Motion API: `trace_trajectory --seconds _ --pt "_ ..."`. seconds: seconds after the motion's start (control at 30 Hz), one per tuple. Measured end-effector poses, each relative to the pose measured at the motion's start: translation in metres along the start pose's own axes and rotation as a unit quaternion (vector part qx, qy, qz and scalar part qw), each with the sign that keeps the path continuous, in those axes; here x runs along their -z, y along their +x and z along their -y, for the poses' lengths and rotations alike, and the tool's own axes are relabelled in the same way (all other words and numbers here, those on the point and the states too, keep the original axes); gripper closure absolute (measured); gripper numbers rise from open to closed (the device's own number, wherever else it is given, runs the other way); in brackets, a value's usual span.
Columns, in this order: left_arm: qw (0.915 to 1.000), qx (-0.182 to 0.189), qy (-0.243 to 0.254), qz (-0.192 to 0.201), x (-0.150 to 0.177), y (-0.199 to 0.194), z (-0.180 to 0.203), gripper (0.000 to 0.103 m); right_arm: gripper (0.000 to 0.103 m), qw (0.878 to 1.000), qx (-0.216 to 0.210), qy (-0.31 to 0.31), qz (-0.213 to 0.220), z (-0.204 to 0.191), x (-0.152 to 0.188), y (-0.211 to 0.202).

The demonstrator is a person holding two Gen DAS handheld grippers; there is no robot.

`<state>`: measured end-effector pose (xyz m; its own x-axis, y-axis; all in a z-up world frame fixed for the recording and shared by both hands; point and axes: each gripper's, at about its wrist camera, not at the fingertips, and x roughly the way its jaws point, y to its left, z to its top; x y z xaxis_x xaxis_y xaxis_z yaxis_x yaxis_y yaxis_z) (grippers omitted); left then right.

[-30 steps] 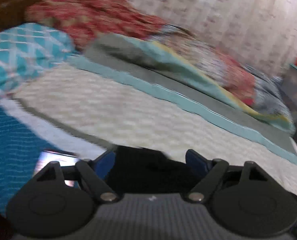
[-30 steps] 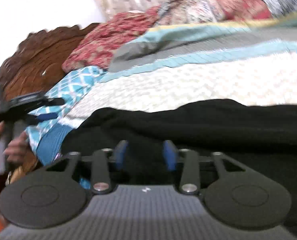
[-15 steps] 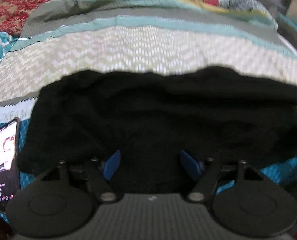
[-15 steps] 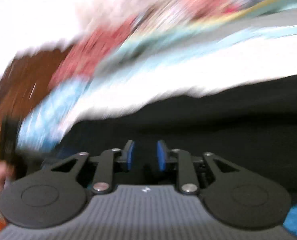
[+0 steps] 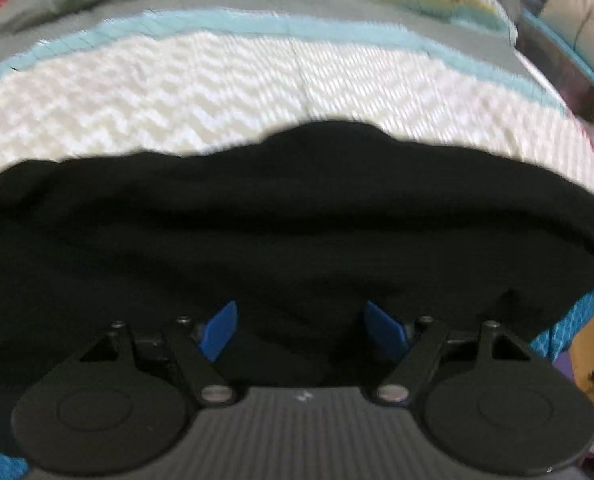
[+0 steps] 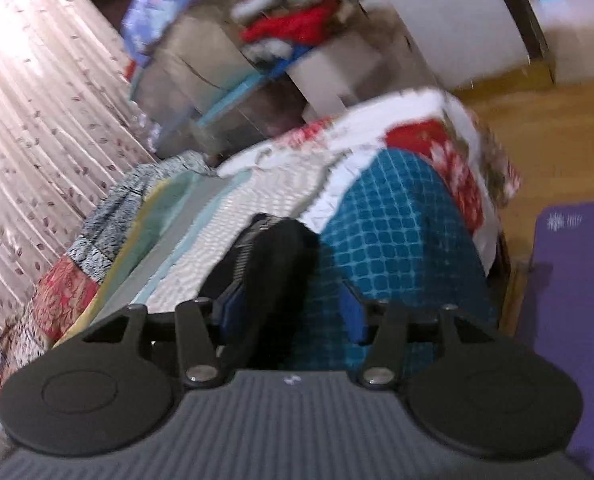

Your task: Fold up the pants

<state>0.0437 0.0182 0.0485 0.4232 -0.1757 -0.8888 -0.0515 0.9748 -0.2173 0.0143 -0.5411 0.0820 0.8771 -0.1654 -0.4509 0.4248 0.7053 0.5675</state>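
1. A bed (image 5: 257, 76) with a striped, patchy blanket fills the room, and a curtain (image 6: 37, 100) hangs far off past the right tongs.
2. The black pants (image 5: 281, 224) lie on the bed, right under and ahead of the left tongs (image 5: 301, 328).
3. The left tongs are spread wide, gripping nothing.
4. The right tongs (image 6: 293, 312) have just been opening; pants cloth sits between them, loose.

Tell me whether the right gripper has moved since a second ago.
Yes. The right gripper has swung from facing the headboard end to the foot of the bed; its jaws have just been opening, with the black pants between them.
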Motion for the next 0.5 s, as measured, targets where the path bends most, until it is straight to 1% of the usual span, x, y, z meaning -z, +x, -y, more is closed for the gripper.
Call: trace_trajectory --seconds 0.03,0.1,0.13,0.17,0.2,0.23,0.27,0.3,0.33,0.37,0.4,0.43,0.47,0.5 --pt "1.0 -0.002 0.001 -0.005 0.002 0.002 0.004 0.029 0.091 1.0 -0.011 0.007 -0.003 0.0 -0.006 0.01" --pt "0.9999 -0.008 0.004 -0.008 0.006 0.004 0.007 0.028 0.091 0.999 -0.035 -0.018 0.0 -0.015 -0.014 0.011" --pt "0.9999 -0.011 0.003 -0.01 0.006 0.004 0.007 0.027 0.091 0.997 -0.066 -0.038 0.006 -0.029 -0.019 0.008" --pt "0.9999 -0.012 0.0 -0.012 0.005 0.005 0.008 0.027 0.091 0.993 -0.111 -0.05 0.009 -0.042 -0.025 0.004" --pt "0.9998 -0.013 -0.003 -0.014 0.007 0.001 0.006 0.027 0.091 0.987 -0.148 -0.057 0.013 -0.051 -0.027 -0.003" --pt "0.9997 -0.015 -0.006 -0.016 0.006 0.001 0.006 0.027 0.091 0.982 -0.174 -0.067 0.021 -0.06 -0.03 -0.009" --pt "0.9997 -0.016 -0.007 -0.017 0.007 0.001 0.005 0.027 0.091 0.978 -0.191 -0.075 0.032 -0.065 -0.034 -0.014" --pt "0.9997 -0.018 -0.008 -0.017 0.007 0.001 0.006 0.026 0.091 0.976 -0.198 -0.075 0.042 -0.064 -0.038 -0.015" --pt "0.9996 -0.019 -0.007 -0.017 0.009 0.001 0.006 0.026 0.091 0.977 -0.194 -0.07 0.049 -0.058 -0.04 -0.012" --pt "0.9996 -0.02 -0.006 -0.018 0.01 0.001 0.007 0.025 0.091 0.982 -0.169 -0.065 0.048 -0.048 -0.04 -0.004" --pt "0.9996 -0.021 -0.003 -0.02 0.01 0.001 0.009 0.025 0.09 0.989 -0.129 -0.066 0.034 -0.036 -0.038 0.009" --pt "0.9995 -0.023 0.0 -0.022 0.011 0.002 0.01 0.024 0.089 0.994 -0.087 -0.063 0.006 -0.023 -0.033 0.025" --pt "0.9994 -0.025 0.003 -0.023 0.011 0.003 0.011 0.024 0.087 0.997 -0.055 -0.05 -0.027 -0.011 -0.029 0.037" --pt "0.9993 -0.027 0.005 -0.024 0.011 0.003 0.012 0.024 0.087 0.998 -0.047 -0.026 -0.045 0.002 -0.025 0.042"
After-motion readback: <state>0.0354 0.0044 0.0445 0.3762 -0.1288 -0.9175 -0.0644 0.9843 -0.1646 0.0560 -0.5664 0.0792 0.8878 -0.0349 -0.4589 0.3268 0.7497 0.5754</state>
